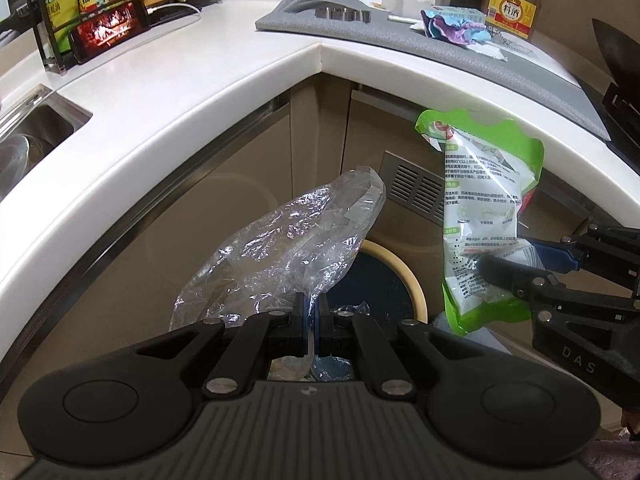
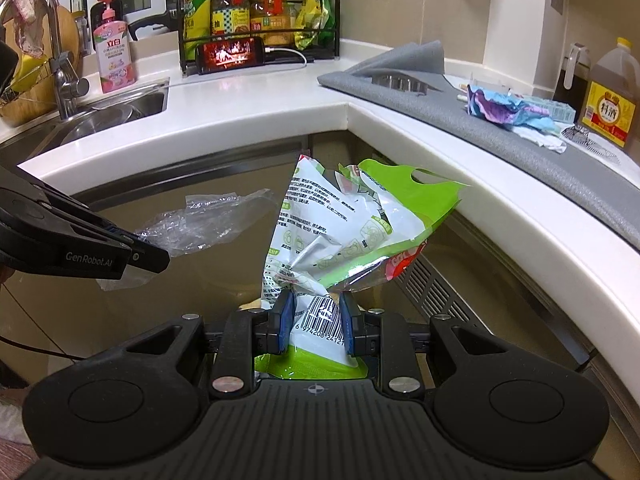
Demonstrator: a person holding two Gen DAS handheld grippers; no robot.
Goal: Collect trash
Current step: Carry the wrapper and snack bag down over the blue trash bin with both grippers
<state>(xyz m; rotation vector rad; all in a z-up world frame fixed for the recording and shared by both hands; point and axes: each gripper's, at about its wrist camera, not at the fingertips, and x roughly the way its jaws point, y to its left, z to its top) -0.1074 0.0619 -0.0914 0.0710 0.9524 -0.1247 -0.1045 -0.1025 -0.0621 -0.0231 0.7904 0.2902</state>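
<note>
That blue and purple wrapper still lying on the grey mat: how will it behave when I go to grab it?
The blue and purple wrapper looks crumpled and thin, so it is probably light and floppy, collapsing under the jaws. Its glossy film may slip, so pinch a raised fold. It lies on the grey mat partly over white paper, which might drag along.

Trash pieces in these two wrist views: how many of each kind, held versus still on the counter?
Clear plastic bag, held by left gripper: 1
Green-and-white pouch, held by right gripper: 1
Crumpled blue-purple wrapper on grey mat: 1
Total: 3
</note>
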